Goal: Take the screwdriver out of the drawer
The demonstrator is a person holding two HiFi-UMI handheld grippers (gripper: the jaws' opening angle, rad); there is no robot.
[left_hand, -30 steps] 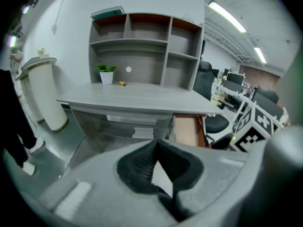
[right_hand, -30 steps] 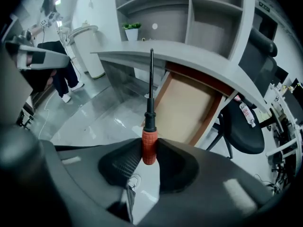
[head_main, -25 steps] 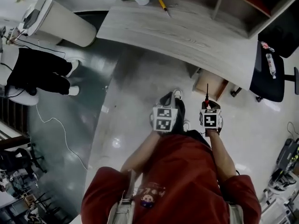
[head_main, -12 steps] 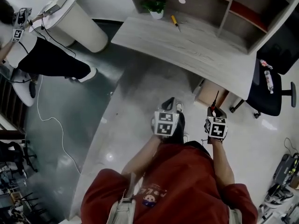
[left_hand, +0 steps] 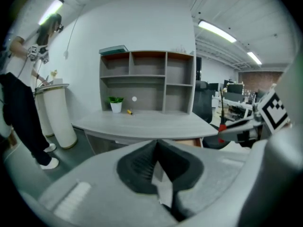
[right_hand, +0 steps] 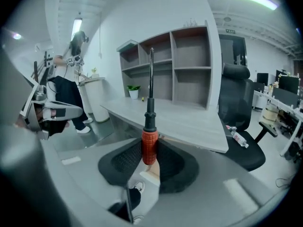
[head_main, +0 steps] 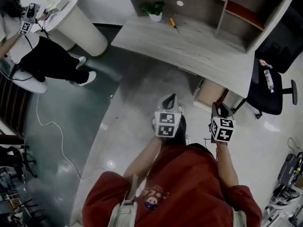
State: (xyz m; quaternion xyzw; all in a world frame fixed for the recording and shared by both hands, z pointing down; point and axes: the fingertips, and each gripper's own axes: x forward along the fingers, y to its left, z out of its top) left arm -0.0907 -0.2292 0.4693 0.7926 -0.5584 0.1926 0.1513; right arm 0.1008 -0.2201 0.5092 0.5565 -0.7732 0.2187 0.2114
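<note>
Pinching screwdriver [right_hand: 150, 109] by its red handle in right gripper [head_main: 220, 109], clear of open drawer [head_main: 211, 92]; left gripper [left_hand: 156, 148] pressed together, empty. Essentially done.

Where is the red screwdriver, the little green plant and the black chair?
red screwdriver [right_hand: 149, 145], right gripper view, on its red handle.
green plant [head_main: 153, 7], head view, on its leaves.
black chair [head_main: 265, 98], head view, on its seat.
</note>
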